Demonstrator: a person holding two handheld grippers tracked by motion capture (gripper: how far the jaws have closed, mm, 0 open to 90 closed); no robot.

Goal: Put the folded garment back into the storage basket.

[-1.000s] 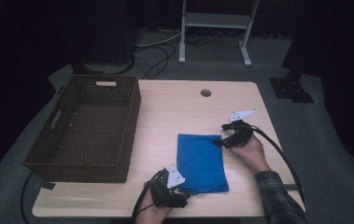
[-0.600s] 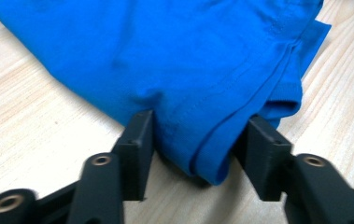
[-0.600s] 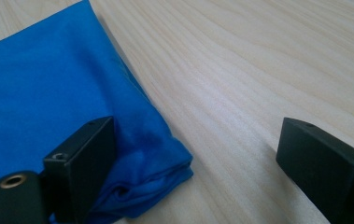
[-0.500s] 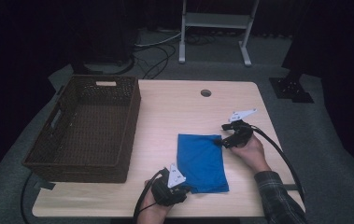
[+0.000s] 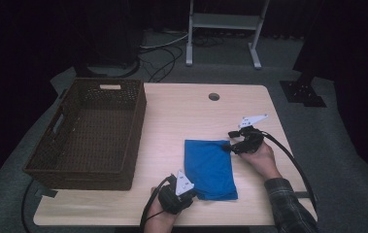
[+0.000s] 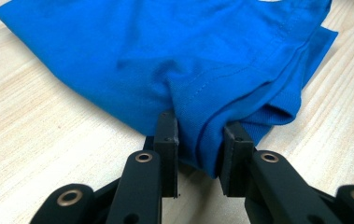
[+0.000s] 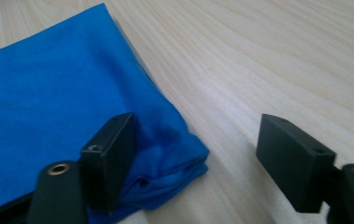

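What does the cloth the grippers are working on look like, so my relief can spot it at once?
On the pale wooden table, right of the dark wicker basket, lies a folded bright blue cloth. The left gripper pinches its near corner; the right gripper straddles its far right corner with jaws open. It is the only blue, soft thing on the table.

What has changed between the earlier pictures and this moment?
The left gripper has just been closing its jaws and now pinches the near corner of the folded blue cloth. The right gripper has also been closing, with the cloth's far corner between its jaws but not yet clamped. Both hands, the cloth and the wicker basket stayed in place.
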